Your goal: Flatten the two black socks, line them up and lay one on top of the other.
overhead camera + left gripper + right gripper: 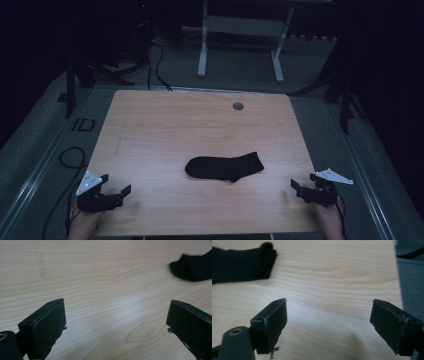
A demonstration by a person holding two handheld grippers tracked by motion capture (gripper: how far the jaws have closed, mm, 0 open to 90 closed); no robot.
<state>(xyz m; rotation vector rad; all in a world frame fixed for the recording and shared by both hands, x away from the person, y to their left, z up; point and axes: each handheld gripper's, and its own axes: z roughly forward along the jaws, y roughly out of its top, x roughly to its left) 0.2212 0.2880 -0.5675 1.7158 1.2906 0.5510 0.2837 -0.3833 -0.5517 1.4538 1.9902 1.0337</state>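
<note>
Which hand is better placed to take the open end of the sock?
Right. The sock's open end points toward the right tool, which is open and close to it. The left tool faces the toe end.

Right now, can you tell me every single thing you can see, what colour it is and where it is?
sock: one, black, lying flat near the middle of the table, toe end to the left, touched by nothing
table: one, light wood
grommet hole: one, grey, near the table's far edge
frame legs: two, white, on the floor beyond the table
cables: a few, black, on the floor behind and left of the table
floor: grey carpet around the table
left gripper: one, black, near left corner, fingers wide apart, holding nothing
right gripper: one, black, near right corner, fingers wide apart, holding nothing
</note>
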